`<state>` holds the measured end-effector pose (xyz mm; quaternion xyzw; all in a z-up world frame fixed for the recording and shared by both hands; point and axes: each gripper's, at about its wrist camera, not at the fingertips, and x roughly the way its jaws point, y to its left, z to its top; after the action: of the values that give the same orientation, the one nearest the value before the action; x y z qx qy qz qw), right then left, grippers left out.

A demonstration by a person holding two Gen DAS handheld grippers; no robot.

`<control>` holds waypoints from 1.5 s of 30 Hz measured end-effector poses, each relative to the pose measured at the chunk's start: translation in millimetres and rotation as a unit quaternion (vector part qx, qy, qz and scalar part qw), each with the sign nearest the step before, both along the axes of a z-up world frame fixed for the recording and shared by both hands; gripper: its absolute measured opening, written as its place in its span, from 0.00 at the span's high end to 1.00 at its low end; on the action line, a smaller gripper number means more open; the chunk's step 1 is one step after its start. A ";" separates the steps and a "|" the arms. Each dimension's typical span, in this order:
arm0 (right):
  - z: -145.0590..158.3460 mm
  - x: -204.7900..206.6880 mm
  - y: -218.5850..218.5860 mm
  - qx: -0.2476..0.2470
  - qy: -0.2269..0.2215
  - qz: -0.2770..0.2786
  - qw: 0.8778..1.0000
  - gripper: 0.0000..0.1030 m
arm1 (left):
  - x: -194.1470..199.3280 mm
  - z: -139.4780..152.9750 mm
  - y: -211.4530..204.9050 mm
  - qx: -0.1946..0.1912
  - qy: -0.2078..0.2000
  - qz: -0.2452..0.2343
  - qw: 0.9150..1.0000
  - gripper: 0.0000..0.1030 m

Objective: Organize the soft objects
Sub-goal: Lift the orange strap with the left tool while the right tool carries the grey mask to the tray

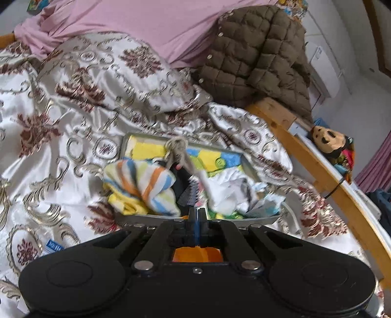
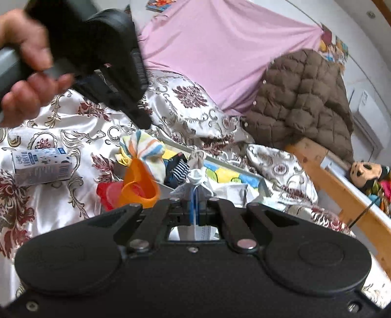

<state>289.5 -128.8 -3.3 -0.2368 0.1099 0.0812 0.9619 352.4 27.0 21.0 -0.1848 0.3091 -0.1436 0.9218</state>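
A grey tray (image 1: 127, 144) lies on the patterned bedspread, holding soft things: a striped orange-blue-yellow cloth (image 1: 141, 183), a grey knotted piece (image 1: 178, 151), dark striped socks (image 1: 188, 193) and white cloths (image 1: 227, 193). My left gripper (image 1: 198, 212) is shut just over the tray's near edge, with nothing visibly held. In the right wrist view my right gripper (image 2: 195, 195) is shut on a white and blue cloth (image 2: 195, 178) above the tray (image 2: 265, 188). The left gripper (image 2: 144, 122) shows at upper left, held by a hand.
An orange cup (image 2: 139, 186) and a red cup (image 2: 110, 195) lie left of the tray. A milk carton (image 2: 41, 166) lies on the bedspread. A brown quilted jacket (image 1: 256, 56), pink sheet (image 1: 146, 19), wooden bed rail (image 1: 305, 151) and a doll (image 1: 334, 146) are at the right.
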 end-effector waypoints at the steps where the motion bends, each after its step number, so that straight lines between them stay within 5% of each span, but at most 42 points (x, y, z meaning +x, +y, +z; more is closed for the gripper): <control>1: -1.2 -0.1 0.4 -0.003 -0.001 0.002 1.000 1.00 | 1.7 -3.5 0.9 -0.002 0.007 0.001 1.000 1.00; 6: -3.1 -3.0 1.8 -0.005 0.001 0.008 1.000 1.00 | 6.5 -15.9 3.7 -0.020 0.032 -0.013 0.999 1.00; 10: -0.5 -3.5 -0.7 -0.003 0.002 0.009 1.000 1.00 | 4.7 -20.6 0.6 -0.039 0.040 -0.027 0.998 0.74; 24: 2.2 3.8 -7.4 0.013 0.002 0.003 1.000 1.00 | -25.9 -34.6 -45.9 0.059 0.017 -0.086 0.994 0.50; 33: 1.3 5.6 -4.2 0.019 0.004 0.002 1.000 1.00 | -25.2 -50.5 -63.4 0.125 0.002 -0.096 0.987 0.55; 45: 0.9 3.8 -1.8 0.019 0.004 0.003 1.000 1.00 | -25.4 -45.4 -64.1 0.132 0.000 -0.102 0.986 0.83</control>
<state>293.3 -130.6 -2.4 -0.2181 0.1117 0.0877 0.9655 327.0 -37.1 -24.3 -0.0288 0.3425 -0.1951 0.9186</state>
